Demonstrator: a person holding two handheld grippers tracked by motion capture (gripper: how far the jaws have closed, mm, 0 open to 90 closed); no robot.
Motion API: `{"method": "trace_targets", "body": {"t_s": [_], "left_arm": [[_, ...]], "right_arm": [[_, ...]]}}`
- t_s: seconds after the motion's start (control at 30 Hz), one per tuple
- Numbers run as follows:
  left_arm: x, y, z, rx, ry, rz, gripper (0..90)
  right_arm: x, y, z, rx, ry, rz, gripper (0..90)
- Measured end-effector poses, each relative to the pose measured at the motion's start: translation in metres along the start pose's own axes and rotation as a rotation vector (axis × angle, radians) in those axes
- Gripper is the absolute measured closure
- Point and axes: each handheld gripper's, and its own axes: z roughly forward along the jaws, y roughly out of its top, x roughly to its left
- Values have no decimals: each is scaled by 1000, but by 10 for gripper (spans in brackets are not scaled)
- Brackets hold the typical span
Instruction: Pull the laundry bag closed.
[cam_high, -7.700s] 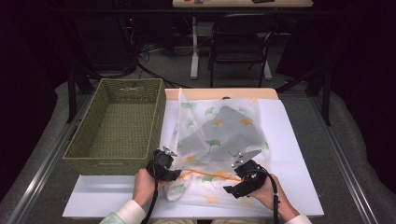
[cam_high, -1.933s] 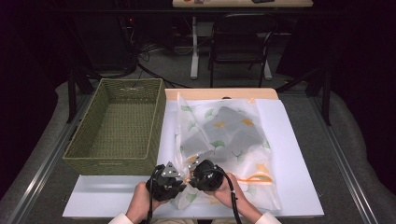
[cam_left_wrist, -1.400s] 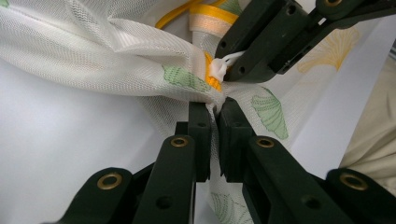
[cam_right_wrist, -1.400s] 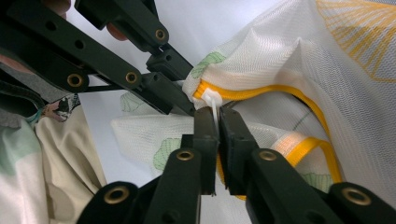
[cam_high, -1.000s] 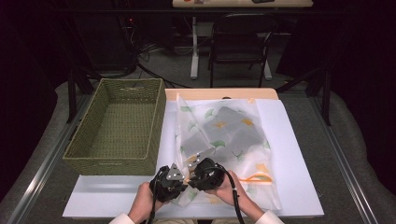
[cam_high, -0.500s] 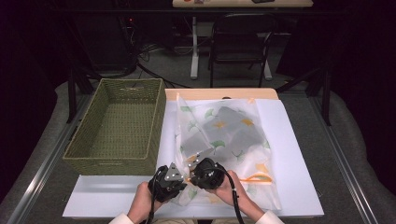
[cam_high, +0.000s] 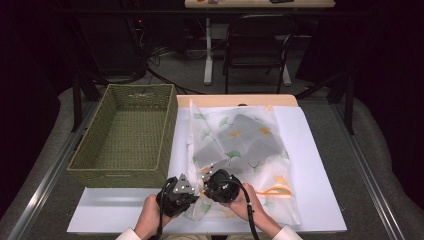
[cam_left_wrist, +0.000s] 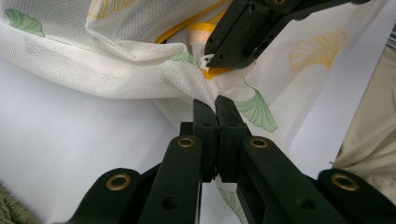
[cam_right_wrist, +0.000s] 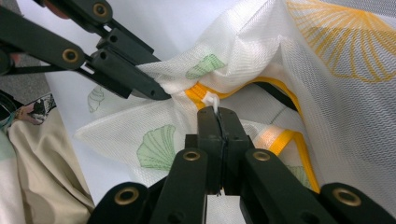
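A: Where's the mesh laundry bag (cam_high: 240, 155)?
B: Flat on the white board (cam_high: 320, 165), just right of the wicker basket (cam_high: 125, 135), grey clothes inside.
A: Grippers?
B: Both at its near edge, close together. Left gripper (cam_left_wrist: 215, 105) is clamped on a bunched fold of mesh. Right gripper (cam_right_wrist: 218, 114) pinches the white zip pull (cam_right_wrist: 211, 100) by the yellow trim (cam_right_wrist: 285, 93).

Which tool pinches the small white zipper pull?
The right tool; its jaws clamp the white pull, while the left tool grips mesh bag fabric.
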Motion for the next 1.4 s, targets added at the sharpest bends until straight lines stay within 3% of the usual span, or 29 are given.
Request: {"method": "trace_targets", "body": {"t_s": [0.07, 0.17, 0.2, 0.33, 0.37, 0.5, 0.63, 0.8, 1.03, 1.23, 1.4], "left_arm": [[3, -1, -1, -1, -33, -12, 875], [6, -1, 0, 19, -83, -15, 759], [6, -1, 0, 23, -88, -16, 710], [5, -1, 3, 28, -97, -26, 634], [5, -1, 3, 25, -89, -29, 652], [6, -1, 8, 30, -47, -49, 782], [1, 0, 11, 28, -29, -11, 869], [-1, 0, 9, 25, -8, 18, 879], [-5, 1, 9, 41, 12, 55, 880], [-9, 2, 7, 37, 44, 89, 881], [-11, 3, 7, 46, 53, 113, 881]], "right_arm": [[2, 1, -2, -13, -3, -18, 896], [6, 1, -3, -21, 9, -21, 896], [7, 1, -2, -20, 3, -41, 896], [13, 2, -1, -17, -5, -46, 895], [13, 2, -1, -20, -6, -63, 895], [13, 2, 0, -11, -2, -59, 895], [11, 2, 0, -7, -3, -59, 893], [4, 3, -3, -17, 30, -37, 881], [4, 4, -4, 3, 30, -47, 878], [5, 6, -7, 16, 44, -22, 852], [7, 7, -6, 25, 36, -20, 890]]}}
